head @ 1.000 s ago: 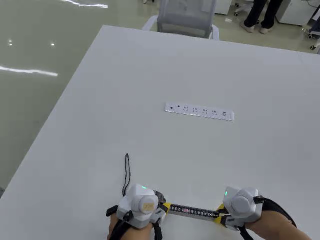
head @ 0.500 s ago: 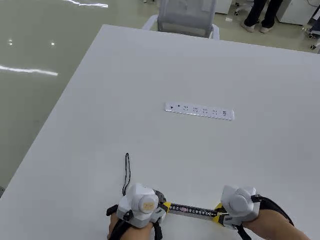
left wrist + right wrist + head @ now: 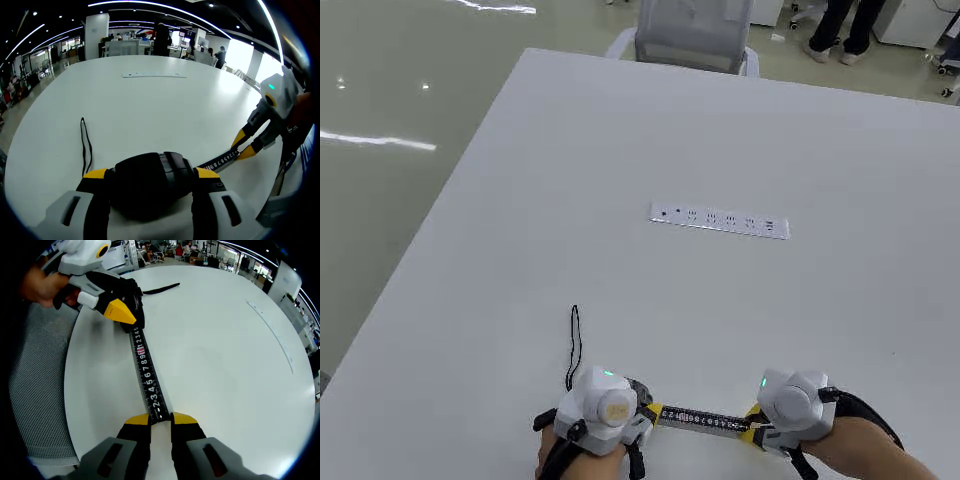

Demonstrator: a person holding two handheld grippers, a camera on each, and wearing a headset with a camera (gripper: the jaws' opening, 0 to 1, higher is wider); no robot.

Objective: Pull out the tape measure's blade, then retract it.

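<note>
While left claw [image 3: 151, 175] clamps tape measure case [image 3: 150, 192], right claw [image 3: 160, 418] pinches blade [image 3: 145, 367] tip, blade stretched between.

surface: broad white table [image 3: 620, 150], white power strip [image 3: 719, 221] lay mid-top | far edge: grey mesh office chair [image 3: 692, 35] | floor [image 3: 400, 120]: glossy, reflected lights | ceiling: curved light strips [image 3: 150, 4] glowed

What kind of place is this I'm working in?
Most likely an open-plan office or meeting area. There's a big white table with a power strip on it, a grey mesh office chair at its far end, and long ceiling light strips over more desks behind.
</note>
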